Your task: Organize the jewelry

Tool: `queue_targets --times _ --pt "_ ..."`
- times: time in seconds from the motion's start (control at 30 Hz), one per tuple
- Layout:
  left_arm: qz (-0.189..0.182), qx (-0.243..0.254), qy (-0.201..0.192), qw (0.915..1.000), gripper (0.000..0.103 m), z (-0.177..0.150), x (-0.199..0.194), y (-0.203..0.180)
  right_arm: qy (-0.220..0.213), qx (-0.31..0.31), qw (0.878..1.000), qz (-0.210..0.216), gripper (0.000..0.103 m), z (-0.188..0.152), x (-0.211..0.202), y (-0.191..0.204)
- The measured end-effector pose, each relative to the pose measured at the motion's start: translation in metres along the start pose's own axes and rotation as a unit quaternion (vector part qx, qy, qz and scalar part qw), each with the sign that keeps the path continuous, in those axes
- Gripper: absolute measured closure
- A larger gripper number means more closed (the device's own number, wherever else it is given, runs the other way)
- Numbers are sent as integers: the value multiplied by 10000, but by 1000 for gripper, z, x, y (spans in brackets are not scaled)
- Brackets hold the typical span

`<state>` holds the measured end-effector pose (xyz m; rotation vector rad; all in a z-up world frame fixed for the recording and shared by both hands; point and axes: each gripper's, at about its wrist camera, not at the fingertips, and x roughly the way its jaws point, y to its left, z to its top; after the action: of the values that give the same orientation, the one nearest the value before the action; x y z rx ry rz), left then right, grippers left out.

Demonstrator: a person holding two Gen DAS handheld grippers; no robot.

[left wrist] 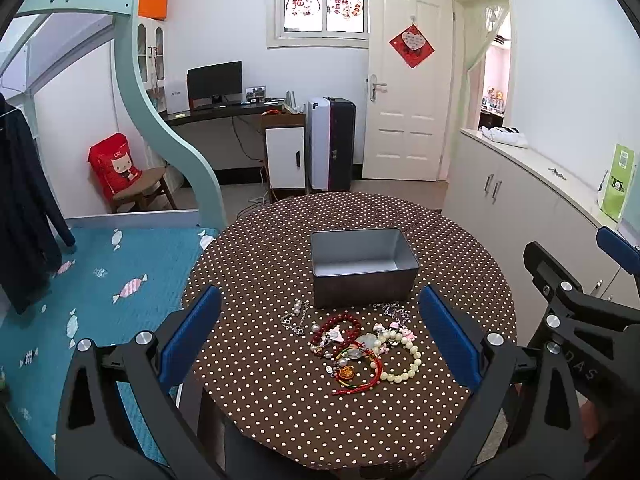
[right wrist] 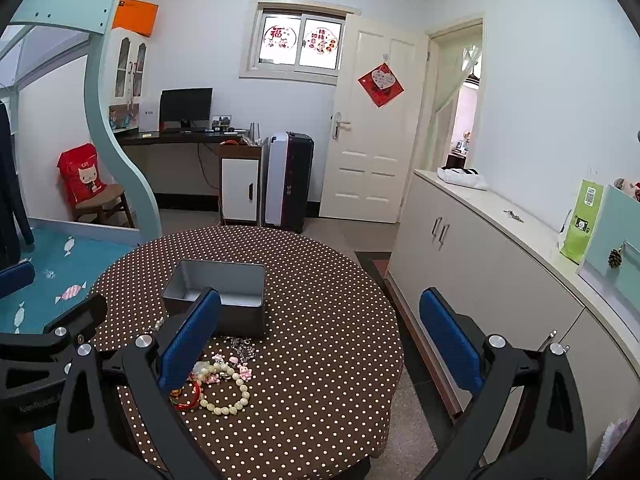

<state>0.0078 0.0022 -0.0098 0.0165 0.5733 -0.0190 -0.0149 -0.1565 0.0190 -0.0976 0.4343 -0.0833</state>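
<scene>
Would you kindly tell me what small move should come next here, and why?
Probably lower the open left gripper onto the cream bead bracelet: all the jewelry lies on the table in front of the empty metal box, and neither gripper holds anything.

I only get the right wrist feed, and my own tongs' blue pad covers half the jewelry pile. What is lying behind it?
Observer: A dark red bead bracelet, just left of the cream bead bracelet you can see.
Operator: Anything further left than that?
Observer: Yes, a silver chain with a few pearls, lying by the front left corner of the tin box.
Operator: The pad also clips the box. Anything inside it?
Observer: No. The left wrist view shows its whole floor, and it is bare.
</scene>
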Motion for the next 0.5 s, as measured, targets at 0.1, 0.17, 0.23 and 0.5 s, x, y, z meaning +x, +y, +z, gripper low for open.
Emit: queue_targets --times 0.1,0.17,0.23,0.5 --pt "13 -33 16 10000 5 -2 0 1 36 -34 10000 40 7 -1 0 3" --pt "37 -63 -5 10000 5 -4 -2 2 16 -69 10000 53 7 3 -2 5" --pt "39 -95 -9 9999 5 -1 -1 8 -14 -103 9999 46 7 3 -4 7" --pt "62 -95 -20 9999 5 -2 -5 10 -3 -159 9999 49 7 6 -5 6"
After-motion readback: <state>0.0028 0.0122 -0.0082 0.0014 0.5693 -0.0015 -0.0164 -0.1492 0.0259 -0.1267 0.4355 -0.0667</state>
